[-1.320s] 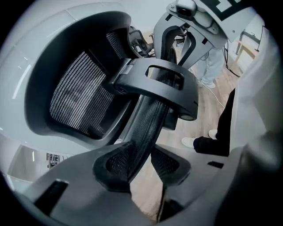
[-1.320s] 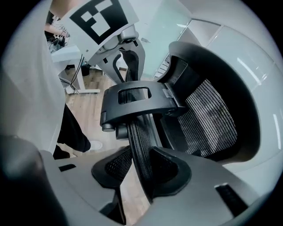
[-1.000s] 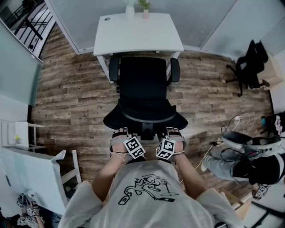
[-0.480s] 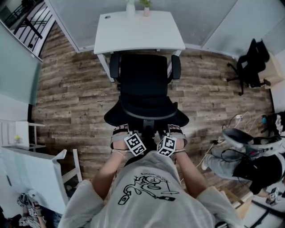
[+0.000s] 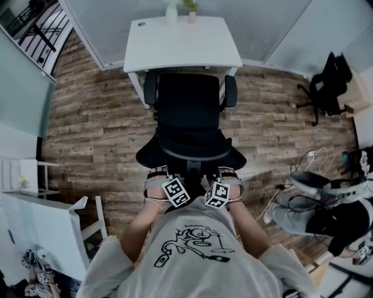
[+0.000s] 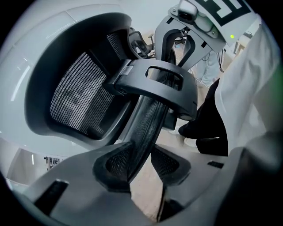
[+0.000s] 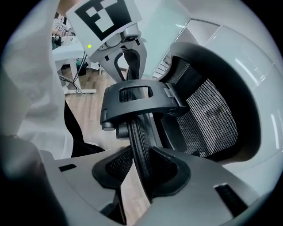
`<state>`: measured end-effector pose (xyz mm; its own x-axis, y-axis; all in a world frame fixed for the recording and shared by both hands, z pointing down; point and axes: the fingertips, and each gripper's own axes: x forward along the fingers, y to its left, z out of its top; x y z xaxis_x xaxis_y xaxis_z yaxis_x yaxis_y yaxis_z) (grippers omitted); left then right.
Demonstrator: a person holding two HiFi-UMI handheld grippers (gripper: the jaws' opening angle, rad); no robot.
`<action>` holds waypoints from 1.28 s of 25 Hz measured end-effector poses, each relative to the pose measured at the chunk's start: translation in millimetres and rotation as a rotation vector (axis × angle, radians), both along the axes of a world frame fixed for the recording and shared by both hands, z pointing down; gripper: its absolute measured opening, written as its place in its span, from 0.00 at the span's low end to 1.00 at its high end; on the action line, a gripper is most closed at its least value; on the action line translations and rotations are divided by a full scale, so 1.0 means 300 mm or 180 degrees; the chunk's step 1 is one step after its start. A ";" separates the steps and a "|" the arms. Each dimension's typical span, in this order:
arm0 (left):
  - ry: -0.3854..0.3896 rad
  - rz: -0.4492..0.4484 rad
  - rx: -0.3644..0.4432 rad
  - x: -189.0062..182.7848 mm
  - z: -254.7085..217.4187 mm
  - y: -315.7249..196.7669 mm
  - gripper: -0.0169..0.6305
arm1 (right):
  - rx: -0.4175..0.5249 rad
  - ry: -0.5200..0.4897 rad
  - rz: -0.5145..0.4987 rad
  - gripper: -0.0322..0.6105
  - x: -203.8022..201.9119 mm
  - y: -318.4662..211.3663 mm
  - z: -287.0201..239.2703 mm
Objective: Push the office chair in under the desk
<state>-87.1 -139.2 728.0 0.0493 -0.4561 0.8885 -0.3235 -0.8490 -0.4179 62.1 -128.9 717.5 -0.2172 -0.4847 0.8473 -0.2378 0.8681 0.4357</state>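
Head view, from above. Found two containers at the far edge of the white worktop [image 5: 180, 43]: a small pink pot [image 5: 191, 17] with a green plant in it and, just beside it, a white vase [image 5: 171, 13], cut by the frame edge, contents not to be told. Found the black office chair [image 5: 187, 107] upright on the wooden floor [image 5: 93, 116], straight in front of the worktop and in line with the gap between its legs. Placed the front of the seat at the worktop's near edge, with both armrests just short of that edge. Faced the worktop with the seat and turned the backrest [image 5: 191, 152] toward the person [image 5: 195, 250]. Lay with the long axis from the person to the worktop, up and down the view, square to the worktop's near edge. Noted a second black chair [image 5: 326, 87] well apart at the right.

Gripper views. Showed the left tool [image 6: 142, 164] partly closed and clamped on the thin mesh rim [image 6: 150, 119] of the backrest, beside the rear bracket [image 6: 154, 84]. Showed the right tool [image 7: 140, 170] gripping the same rim on the bracket's other side, jaws just then closing further, mesh between the pads. Held both tools side by side behind the backrest, pointing steeply down.
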 end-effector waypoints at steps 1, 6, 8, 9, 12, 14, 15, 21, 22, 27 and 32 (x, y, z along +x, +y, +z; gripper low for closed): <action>-0.0002 -0.0001 0.0002 -0.001 0.001 0.005 0.23 | -0.0002 -0.0004 -0.0001 0.28 -0.001 0.005 0.001; -0.0010 0.0011 0.0004 0.006 0.000 0.018 0.23 | 0.0037 -0.0004 0.0011 0.28 0.008 0.014 -0.004; -0.0008 0.0014 -0.0002 0.016 -0.001 0.022 0.23 | 0.0058 0.0008 0.0031 0.28 0.019 0.012 -0.006; -0.0003 0.0017 -0.0006 0.024 -0.002 0.024 0.23 | 0.0066 0.0020 0.0047 0.28 0.029 0.010 -0.005; 0.0027 0.0043 -0.0017 0.056 0.000 0.032 0.23 | 0.0080 0.0059 0.0097 0.28 0.061 0.007 0.000; 0.0051 0.0067 -0.0029 0.082 -0.003 0.036 0.23 | 0.0080 0.0080 0.0126 0.29 0.087 0.003 -0.003; 0.0063 0.0077 -0.0034 0.096 -0.005 0.038 0.22 | 0.0080 0.0091 0.0137 0.29 0.101 0.001 -0.005; 0.0116 0.0080 -0.0058 0.151 -0.007 0.046 0.22 | 0.0089 0.0151 0.0182 0.29 0.156 -0.008 0.006; 0.0119 0.0073 -0.0063 0.156 -0.007 0.048 0.22 | 0.0087 0.0157 0.0191 0.29 0.161 -0.008 0.007; 0.0141 0.0055 -0.0046 0.172 -0.007 0.037 0.22 | 0.0143 0.0183 0.0220 0.29 0.179 -0.032 -0.001; 0.0162 0.0022 -0.0059 0.177 -0.006 0.008 0.22 | 0.0143 0.0225 0.0240 0.30 0.187 -0.066 0.009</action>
